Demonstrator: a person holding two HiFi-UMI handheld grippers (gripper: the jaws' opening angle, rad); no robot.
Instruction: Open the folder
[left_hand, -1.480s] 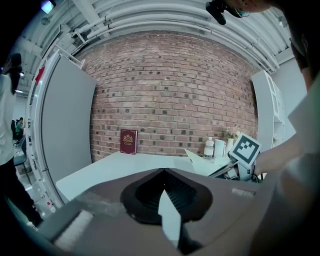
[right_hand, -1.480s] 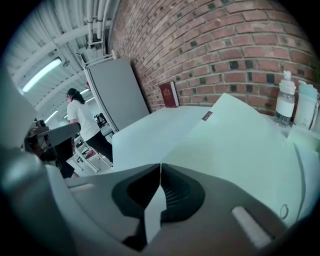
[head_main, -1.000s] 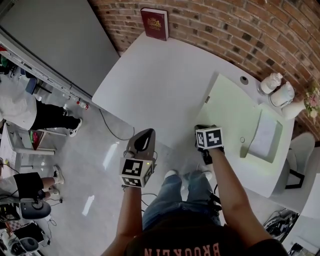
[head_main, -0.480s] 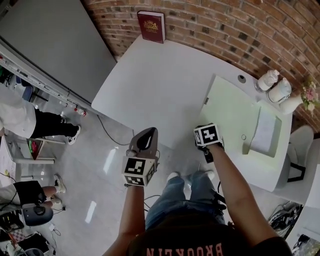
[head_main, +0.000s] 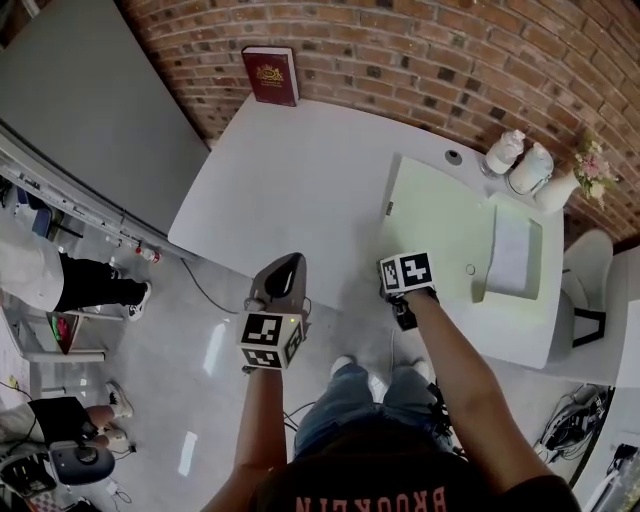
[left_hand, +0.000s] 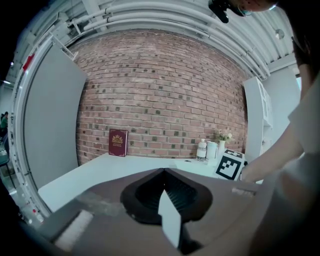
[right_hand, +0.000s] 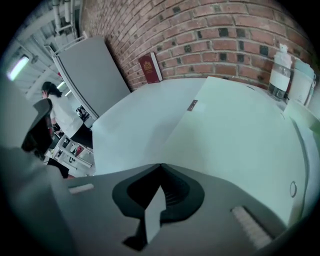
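- The folder (head_main: 435, 225) is lying flat and closed on the right part of the white table (head_main: 290, 180), pale green, with one long edge reaching toward the brick wall (head_main: 420, 50).
- A paler sheet (head_main: 510, 250) is resting on the folder's right side, and a small round clasp (head_main: 470, 269) is sitting just beside that sheet's near left corner.
- A small dark tag (head_main: 386, 209) is showing on the folder's left edge.
- The right gripper (right_hand: 160, 164) is pointing steeply down with its jaws pressed together and nothing between them. Its tips are hanging right by the folder's near left edge, and whether they are touching it cannot be told.
- The left gripper (left_hand: 163, 170) is being held almost level in front of the table, over the floor. Its jaws are also closed together and empty.
- A red book (head_main: 270, 75) is standing upright against the wall at the table's far left, well apart from the folder.
- Two white bottles (head_main: 518, 160) and a vase of flowers (head_main: 585, 170) are standing at the far right corner, near the folder's far edge.
- A round cable hole (head_main: 454, 157) is sitting in the tabletop just beyond the folder.
- A grey panel (head_main: 80, 120) is standing to the table's left.
- A person in a white top (head_main: 30, 280) is standing on the floor beyond that panel.
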